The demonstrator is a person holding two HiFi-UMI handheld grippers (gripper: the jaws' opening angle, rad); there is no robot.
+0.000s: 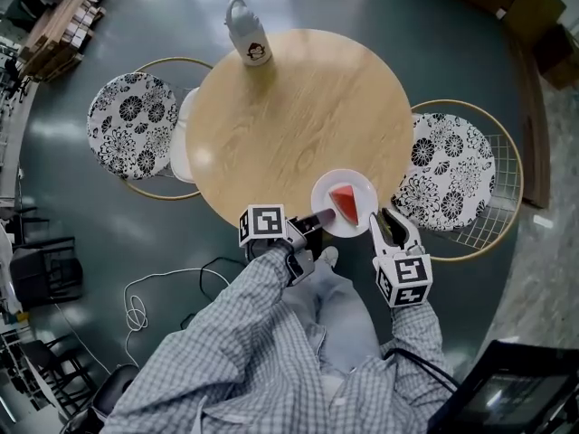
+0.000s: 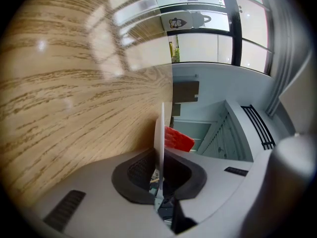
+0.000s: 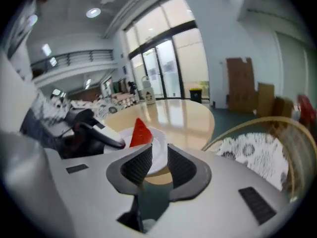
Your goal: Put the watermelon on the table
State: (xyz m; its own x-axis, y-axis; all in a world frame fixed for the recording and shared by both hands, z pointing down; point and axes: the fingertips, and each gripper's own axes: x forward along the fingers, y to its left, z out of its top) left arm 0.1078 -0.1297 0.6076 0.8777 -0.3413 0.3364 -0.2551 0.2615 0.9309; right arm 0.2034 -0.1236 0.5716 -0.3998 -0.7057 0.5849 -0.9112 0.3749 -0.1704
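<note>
Setting: a round wooden table [image 1: 289, 107] on a dark floor [image 1: 452, 52], with you at its near edge.

Left gripper [image 2: 161, 175]: its jaws are clamped on the rim of a white plate [image 2: 159, 128], which is seen edge-on between the pads. The watermelon [image 2: 177, 139], a red wedge, sits on the plate just ahead of those jaws.

Right gripper [image 3: 154, 165]: its jaws stand apart and grip nothing. The plate's opposite rim lies just ahead of the gap.

The plate sits at the table's near edge, partly overhanging it. I cannot tell whether it is resting on the wood.

Beyond, across the table from both grippers, stands a white bottle [image 1: 248, 33].

Judgement: you are at the placing step. Next, push the plate forward until it is fully over the wood, keep it level so the wedge stays put, and only then unclamp the left jaws.
</note>
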